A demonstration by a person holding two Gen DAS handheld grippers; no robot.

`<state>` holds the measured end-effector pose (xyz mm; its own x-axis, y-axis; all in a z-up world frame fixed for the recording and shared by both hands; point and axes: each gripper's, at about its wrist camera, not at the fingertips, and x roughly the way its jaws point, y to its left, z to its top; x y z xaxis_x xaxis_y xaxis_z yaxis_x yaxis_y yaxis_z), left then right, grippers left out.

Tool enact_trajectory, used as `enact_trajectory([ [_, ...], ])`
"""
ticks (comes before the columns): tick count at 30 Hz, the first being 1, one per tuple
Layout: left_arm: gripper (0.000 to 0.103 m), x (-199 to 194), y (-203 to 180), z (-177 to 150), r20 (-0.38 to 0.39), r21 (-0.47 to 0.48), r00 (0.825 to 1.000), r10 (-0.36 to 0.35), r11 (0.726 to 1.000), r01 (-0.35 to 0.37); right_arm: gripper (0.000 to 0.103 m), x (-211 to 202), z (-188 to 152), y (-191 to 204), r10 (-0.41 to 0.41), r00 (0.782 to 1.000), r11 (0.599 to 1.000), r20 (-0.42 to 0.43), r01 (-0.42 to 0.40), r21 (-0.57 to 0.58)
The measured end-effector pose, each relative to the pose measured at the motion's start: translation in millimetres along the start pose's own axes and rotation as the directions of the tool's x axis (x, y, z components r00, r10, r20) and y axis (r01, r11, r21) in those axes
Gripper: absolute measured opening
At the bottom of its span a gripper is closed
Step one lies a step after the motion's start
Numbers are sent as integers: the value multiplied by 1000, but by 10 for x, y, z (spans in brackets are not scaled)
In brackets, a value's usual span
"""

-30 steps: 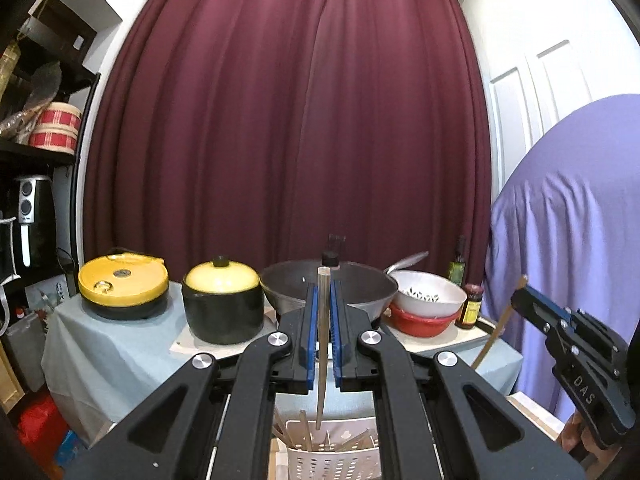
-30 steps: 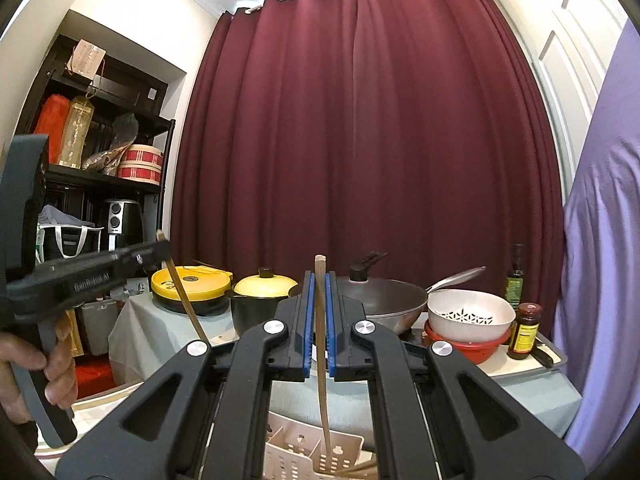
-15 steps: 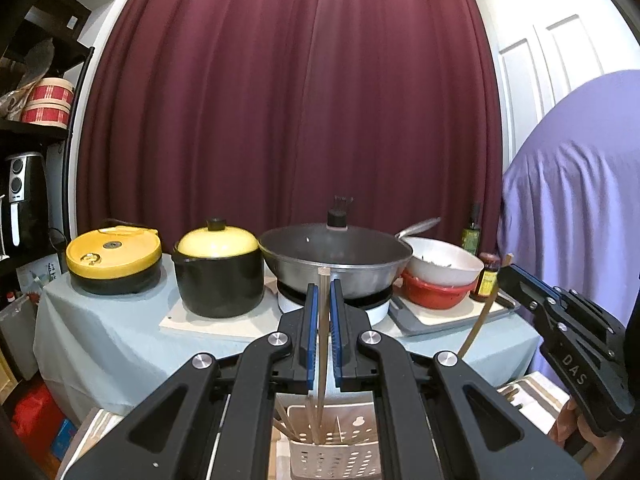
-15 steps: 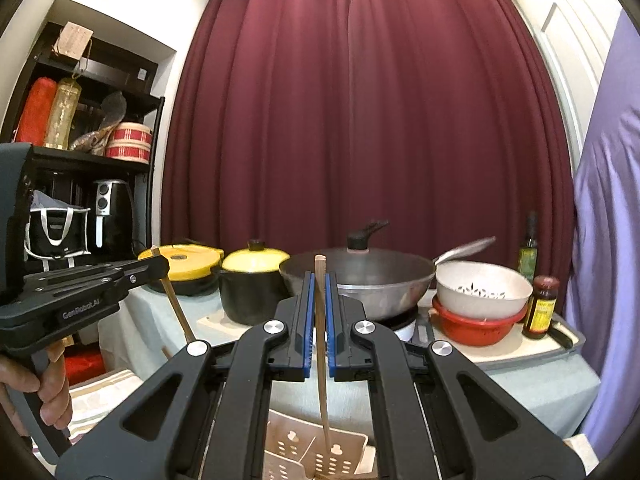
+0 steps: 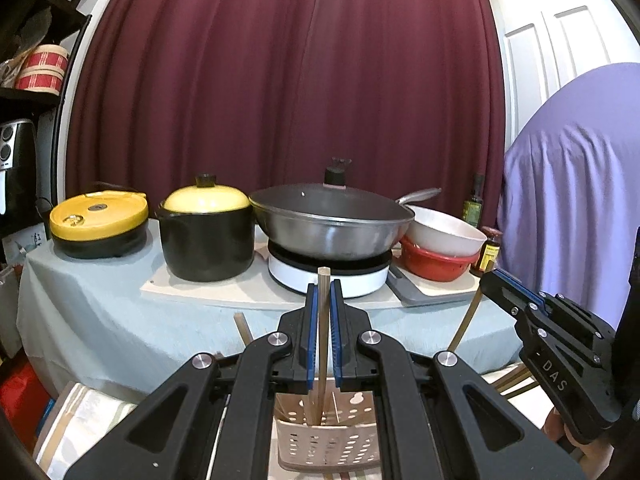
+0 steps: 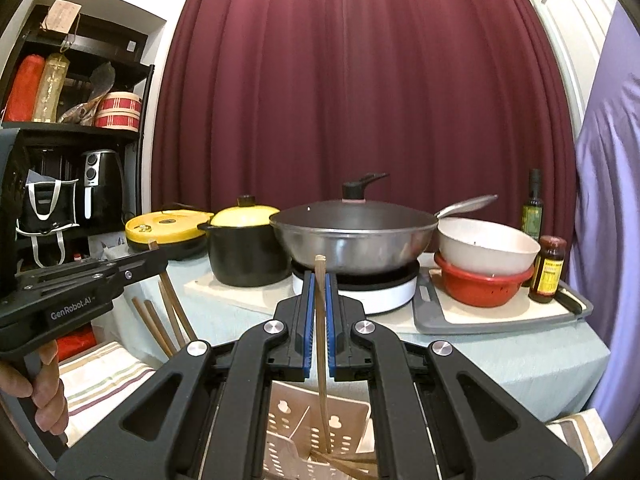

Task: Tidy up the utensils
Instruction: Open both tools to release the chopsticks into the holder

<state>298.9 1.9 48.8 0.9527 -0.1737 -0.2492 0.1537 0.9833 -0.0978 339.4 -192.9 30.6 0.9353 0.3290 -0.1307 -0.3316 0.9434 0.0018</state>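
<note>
Above the perforated utensil basket (image 5: 328,446), each gripper holds one wooden chopstick upright, tip down. The left gripper (image 5: 324,332) has its jaws closed on the left chopstick (image 5: 322,344), gripped near its upper end so that most of the shaft hangs free below; the lower tip already stands inside the basket among other sticks. The right gripper (image 6: 318,320) likewise has its jaws closed on the right chopstick (image 6: 321,344), whose lower end reaches into the same basket (image 6: 316,436), where several chopsticks lie slanted across the bottom. Holding each stick vertical and high on the shaft appears intended to let it drop cleanly through the basket's open top rather than catch on the rim.

The basket rests on a striped cloth (image 6: 100,376) on a low surface in front of the bench (image 5: 100,320); its exact footing is hidden by the gripper bodies. More chopsticks (image 6: 160,320) stand or lean beside the cloth's near-left edge, apparently still to be sorted; what supports them cannot be told.

Along the bench's far edge stand cookware not involved in the step: a yellow-lidded cooker (image 5: 100,224) at the left end, a black pot (image 5: 208,236), a wok (image 5: 332,228) on a white hob, and stacked bowls (image 5: 444,248) towards the right end.

Judged from this arrangement, the work is at the release stage.
</note>
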Motion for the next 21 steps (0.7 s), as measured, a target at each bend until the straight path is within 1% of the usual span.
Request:
enact_trajectory([
  [3,7,30,17,-44,-10,-5,1000,2,1000,-2,6,36,-47,7,1,1000,1000,-22,-1,1],
  [4,7,40,19,-52,-15,-5,1000,1,1000,-1,8,41,-60,7,-2,1000,1000,-24,2,1],
  [5,8,45,22,-61,-17,-5,1000,3,1000,-3,12,46,-72,8,-8,1000,1000,-26,8,1],
  [6,14,51,25,-66,-19,-5,1000,5,1000,-5,15,48,-77,4,-9,1000,1000,-29,9,4],
  [7,24,57,25,-65,-21,-6,1000,7,1000,-7,19,46,-78,5,-11,1000,1000,-29,11,6],
  [9,34,50,32,-65,-18,-10,1000,8,1000,-9,22,27,-71,5,-17,1000,1000,-23,17,9],
  [10,37,47,32,-63,-16,-12,1000,9,1000,-9,23,16,-63,8,-19,1000,1000,-21,19,8],
  [12,38,46,29,-56,-16,-11,1000,8,1000,-8,25,2,-46,15,-25,1000,1000,-19,25,6],
  [13,41,46,28,-57,-16,-10,1000,9,1000,-9,28,-9,-35,15,-27,999,1000,-17,27,6],
  [14,43,42,27,-54,-15,-9,1000,10,1000,-11,34,-25,-21,16,-32,999,999,-15,32,6],
  [16,51,23,25,-51,-8,-7,1000,20,1000,-20,39,-72,8,23,-46,999,999,-2,46,2],
  [18,58,-11,28,-40,3,-7,1000,27,1000,-27,48,-113,34,25,-62,998,998,9,62,-6],
  [19,62,-30,29,-36,8,-8,1000,29,1000,-29,55,-147,48,28,-75,997,997,17,75,-8],
  [20,64,-51,28,-31,13,-8,999,32,999,-32,61,-171,60,26,-81,996,997,22,81,-7],
  [21,67,-79,24,-26,20,-5,999,39,999,-39,63,-202,73,23,-88,996,996,28,88,-4],
])
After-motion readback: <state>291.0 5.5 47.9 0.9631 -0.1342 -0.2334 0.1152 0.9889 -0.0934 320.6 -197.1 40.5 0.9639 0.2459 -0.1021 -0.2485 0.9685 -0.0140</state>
